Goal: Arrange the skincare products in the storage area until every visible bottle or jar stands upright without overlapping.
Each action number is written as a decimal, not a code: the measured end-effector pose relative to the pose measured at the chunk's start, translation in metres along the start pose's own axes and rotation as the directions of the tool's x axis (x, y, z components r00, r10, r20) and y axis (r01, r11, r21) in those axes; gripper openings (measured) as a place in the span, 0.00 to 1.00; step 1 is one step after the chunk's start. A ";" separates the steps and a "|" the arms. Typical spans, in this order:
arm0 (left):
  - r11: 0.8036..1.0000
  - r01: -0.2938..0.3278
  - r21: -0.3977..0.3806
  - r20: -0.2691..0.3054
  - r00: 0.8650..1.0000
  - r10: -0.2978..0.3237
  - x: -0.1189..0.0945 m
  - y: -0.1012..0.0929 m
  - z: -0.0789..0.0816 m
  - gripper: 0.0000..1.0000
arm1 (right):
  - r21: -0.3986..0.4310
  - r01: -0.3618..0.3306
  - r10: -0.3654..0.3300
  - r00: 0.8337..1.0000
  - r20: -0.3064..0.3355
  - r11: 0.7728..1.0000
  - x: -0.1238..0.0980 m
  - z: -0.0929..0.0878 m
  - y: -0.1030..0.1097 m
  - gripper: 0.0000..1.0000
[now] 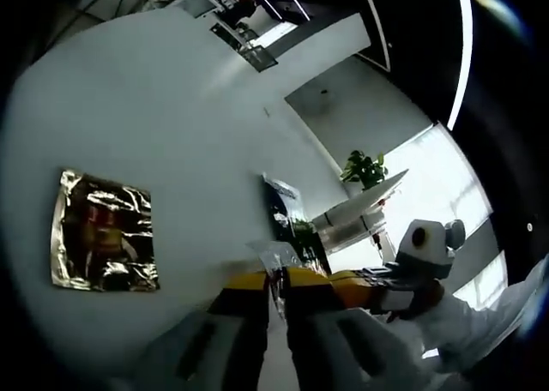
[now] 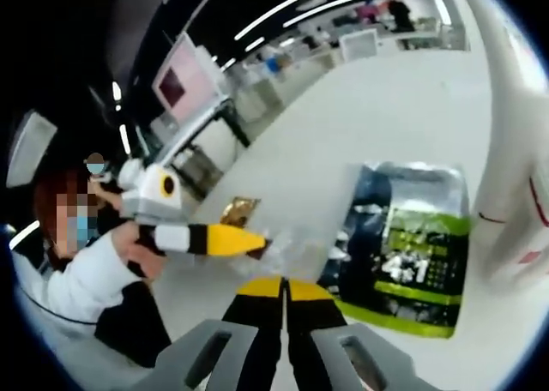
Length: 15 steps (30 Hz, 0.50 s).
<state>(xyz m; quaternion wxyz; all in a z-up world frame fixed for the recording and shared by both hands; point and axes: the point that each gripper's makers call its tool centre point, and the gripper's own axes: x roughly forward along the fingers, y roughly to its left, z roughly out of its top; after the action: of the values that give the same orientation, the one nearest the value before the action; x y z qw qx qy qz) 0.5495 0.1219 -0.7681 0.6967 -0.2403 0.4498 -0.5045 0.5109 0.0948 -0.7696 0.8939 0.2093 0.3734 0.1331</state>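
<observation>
1. In the left gripper view, the left gripper [image 1: 277, 290] is seen rising from the bottom, its yellow-and-black fingers [image 1: 240, 298] drawn together on the edge of a clear-edged sachet [image 1: 287, 228] with dark and green print.
2. The sachet is held up above the white bench [image 1: 171, 108], and it stands on edge between the two fingertips.
3. A second packet, a gold foil sachet [image 1: 105, 230], is seen lying flat on the bench, well apart from the held one, to the left in that view.
4. The right gripper [image 1: 377, 290] enters the left gripper view from the right, and its yellow tips lie just beside the left gripper's tips at the held sachet.
5. In the right gripper view, the right gripper [image 2: 284, 290] is seen with its fingers [image 2: 257, 298] closed together; whether anything is pinched between them cannot be told.
6. The left gripper [image 2: 257, 243] is shown there coming in from the left, its tips on the crinkled clear edge of the sachet [image 2: 403, 254], which looks large at the right.
7. The gold foil sachet [image 2: 240, 211] is seen farther off on the bench [image 2: 386, 99].
8. A person's white sleeve [image 2: 77, 279] is visible behind the left gripper.
</observation>
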 end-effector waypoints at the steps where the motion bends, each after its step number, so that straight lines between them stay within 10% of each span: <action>1: 1.000 -0.006 0.006 -0.004 1.000 0.006 0.001 0.002 -0.001 0.03 | 0.001 0.001 -0.001 1.000 -0.001 1.000 0.001 0.000 -0.001 0.00; 15: 0.998 -0.054 0.038 -0.009 0.999 0.054 0.000 0.014 -0.001 0.09 | 0.022 0.009 -0.009 1.000 0.001 1.000 0.006 -0.002 -0.001 0.00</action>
<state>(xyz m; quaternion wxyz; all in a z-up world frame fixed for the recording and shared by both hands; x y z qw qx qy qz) 0.5550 0.1271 -0.7795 0.7122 -0.2124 0.4500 -0.4952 0.5136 0.0964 -0.7748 0.8924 0.2176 0.3751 0.1246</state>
